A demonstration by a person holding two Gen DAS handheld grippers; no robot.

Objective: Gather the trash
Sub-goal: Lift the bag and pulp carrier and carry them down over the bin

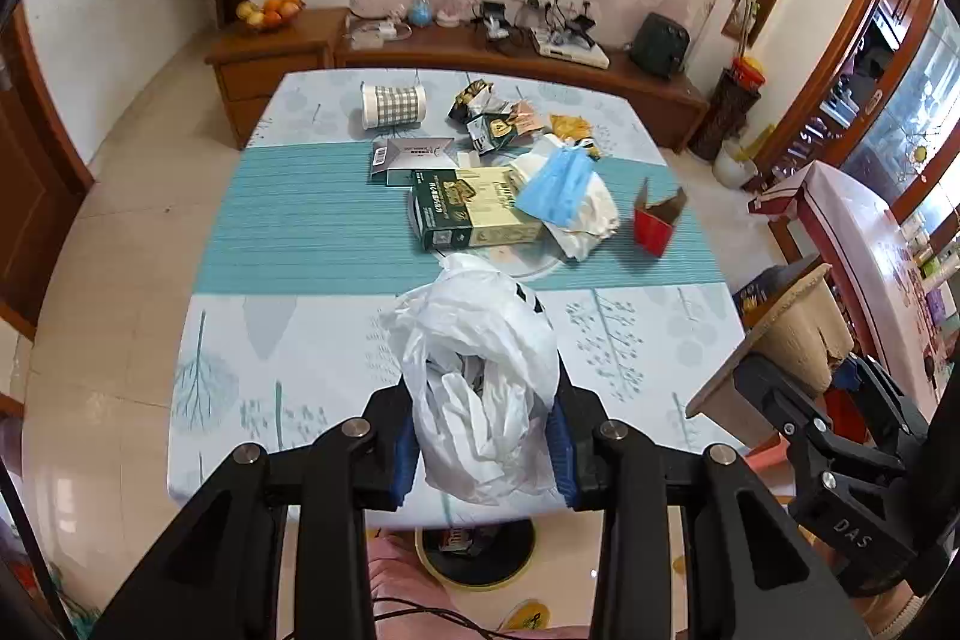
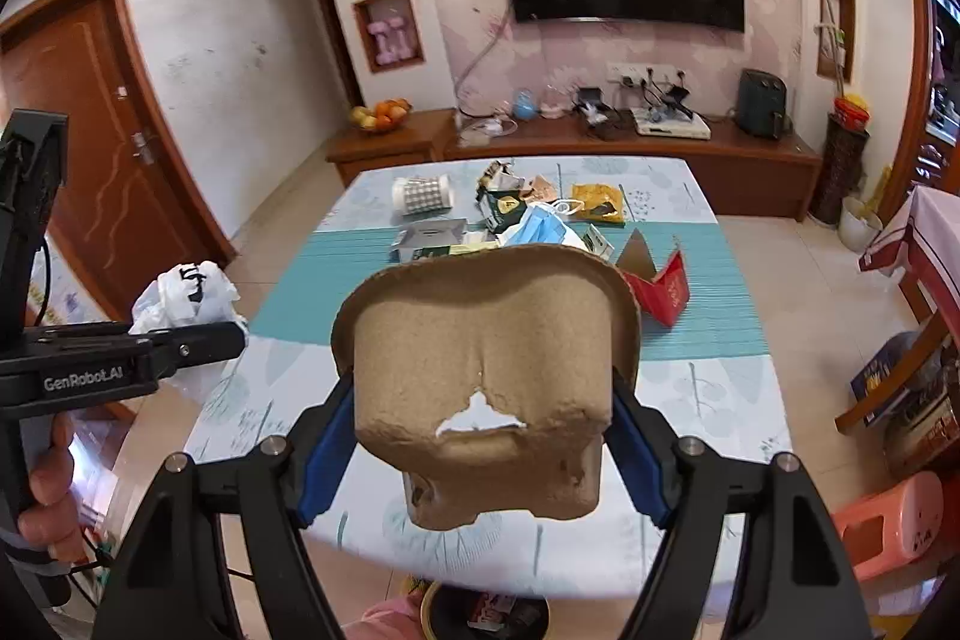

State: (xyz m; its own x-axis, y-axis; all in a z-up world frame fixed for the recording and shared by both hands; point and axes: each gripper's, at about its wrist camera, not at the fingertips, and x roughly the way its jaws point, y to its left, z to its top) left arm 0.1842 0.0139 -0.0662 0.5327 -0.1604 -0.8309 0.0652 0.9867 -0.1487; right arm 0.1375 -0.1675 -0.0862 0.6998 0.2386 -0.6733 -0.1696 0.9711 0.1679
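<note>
Between right tongs (image 2: 480,436), pulp tray (image 2: 486,376) (rim-up)

**Table still littered at far end**

Table (image 1: 252,340) w/ pale tree-print cloth & a teal striped band across the middle. On it: checked cup (image 1: 393,103) tipped on its side, grey carton (image 1: 411,157), green-and-cream box (image 1: 474,208), blue face mask (image 1: 561,187) atop white crumpled paper (image 1: 591,220), torn red box (image 1: 657,220), yellow wrapper (image 2: 597,203), crumpled packets (image 1: 489,115). Near end of cloth bare.
</note>
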